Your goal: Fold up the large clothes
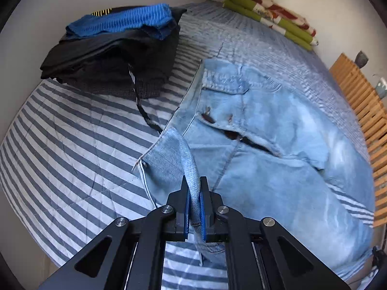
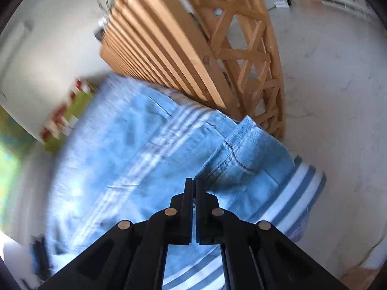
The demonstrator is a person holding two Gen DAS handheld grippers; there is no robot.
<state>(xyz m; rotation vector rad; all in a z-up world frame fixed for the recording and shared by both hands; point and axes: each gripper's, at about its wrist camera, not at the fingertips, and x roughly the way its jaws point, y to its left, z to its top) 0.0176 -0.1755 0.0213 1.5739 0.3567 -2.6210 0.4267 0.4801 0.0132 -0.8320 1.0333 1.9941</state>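
A bedroom, seemingly: striped bedspread (image 1: 60,149), folded blankets (image 1: 271,12), stacked clothes (image 1: 113,48).

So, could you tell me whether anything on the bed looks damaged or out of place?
The light blue denim jeans have dark torn holes near the pocket, and a black strap trails loose from the dark folded pile.

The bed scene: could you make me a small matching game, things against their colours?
Things:
1. jeans
2. bedspread
3. rolled blanket
4. top garment on the folded pile

Colours:
A. green with red and white
B. bright blue with thin white stripes
C. pale blue denim
D. grey and white stripes

Pairs: 1-C, 2-D, 3-A, 4-B
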